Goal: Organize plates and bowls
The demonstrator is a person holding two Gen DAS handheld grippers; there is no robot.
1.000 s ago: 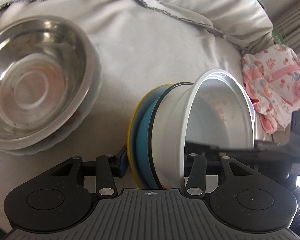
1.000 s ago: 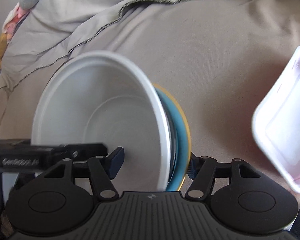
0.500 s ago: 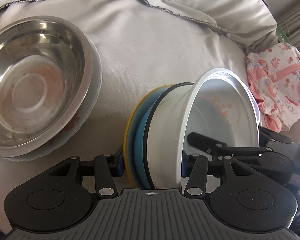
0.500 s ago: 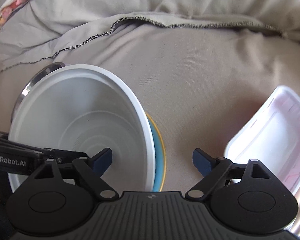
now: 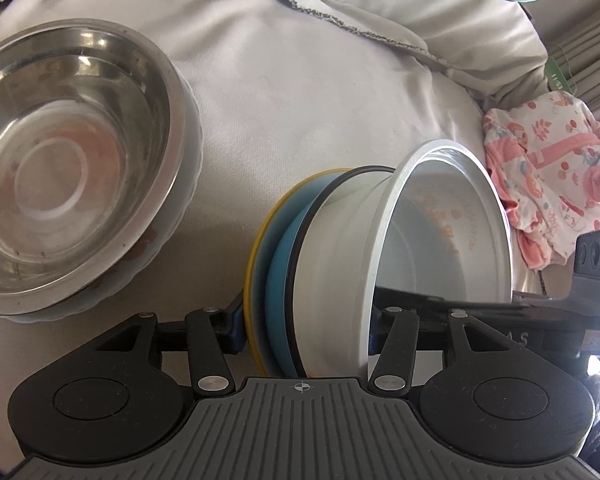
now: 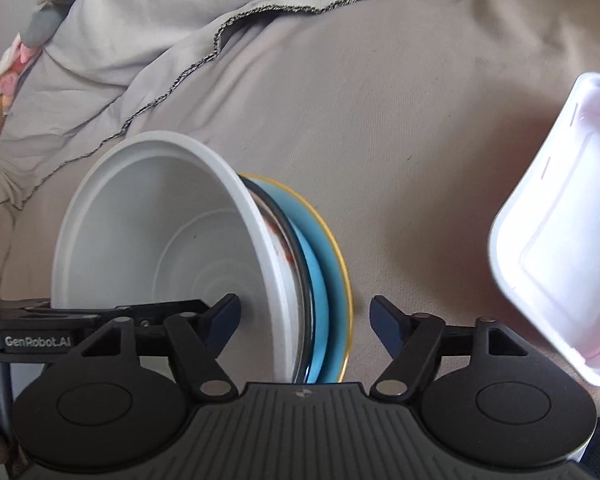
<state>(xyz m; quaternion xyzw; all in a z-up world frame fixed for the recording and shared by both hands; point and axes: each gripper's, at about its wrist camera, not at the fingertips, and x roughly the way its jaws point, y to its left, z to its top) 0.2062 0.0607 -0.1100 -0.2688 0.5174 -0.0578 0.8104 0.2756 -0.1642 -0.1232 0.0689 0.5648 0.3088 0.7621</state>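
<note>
Left wrist view: the left hand-held gripper (image 5: 306, 326) is clamped across a tilted stack, a white plastic bowl (image 5: 384, 256) nested on a blue plate with a yellow rim (image 5: 274, 264), held above the grey bedsheet (image 5: 300, 92). A stainless steel bowl (image 5: 68, 160) sits far left, probably the stacking target.

Right wrist view: the right hand-held gripper (image 6: 305, 316) straddles the same stack with its jaws spread, its right finger clear of the plate, gripping nothing. A white foam tray (image 6: 560, 224) lies right.
</note>
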